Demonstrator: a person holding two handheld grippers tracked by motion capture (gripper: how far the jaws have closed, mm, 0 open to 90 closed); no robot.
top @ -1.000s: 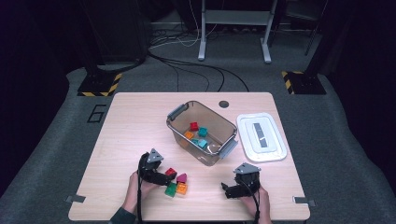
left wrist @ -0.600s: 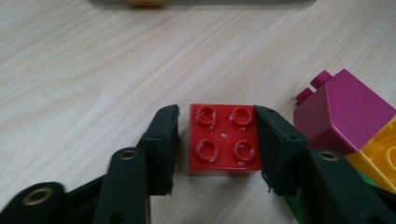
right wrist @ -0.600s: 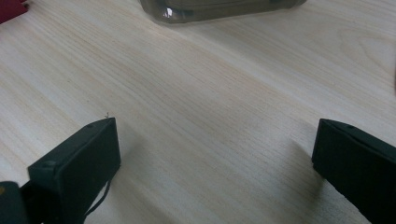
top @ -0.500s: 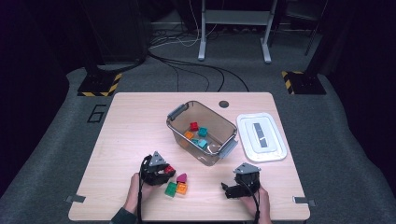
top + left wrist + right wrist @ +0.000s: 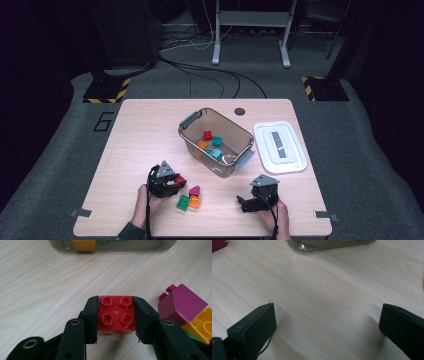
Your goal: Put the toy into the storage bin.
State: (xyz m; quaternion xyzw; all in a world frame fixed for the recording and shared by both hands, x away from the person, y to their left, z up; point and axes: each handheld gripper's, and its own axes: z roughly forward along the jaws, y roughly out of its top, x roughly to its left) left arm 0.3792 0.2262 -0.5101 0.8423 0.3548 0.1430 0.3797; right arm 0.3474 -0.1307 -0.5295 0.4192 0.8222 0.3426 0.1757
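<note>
Left tongs [image 5: 116,315] are clenching the red brick [image 5: 116,313] near the desk's [image 5: 140,135] front edge, with the bin [image 5: 216,141] lying ahead toward the centre, while right tongs [image 5: 327,322] are gaping empty.

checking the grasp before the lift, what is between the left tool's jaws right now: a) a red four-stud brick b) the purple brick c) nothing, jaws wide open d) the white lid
a: in the left gripper view the left tool has both jaws pressed against the sides of the red brick, while the purple brick sits apart to one side on the table.
</note>
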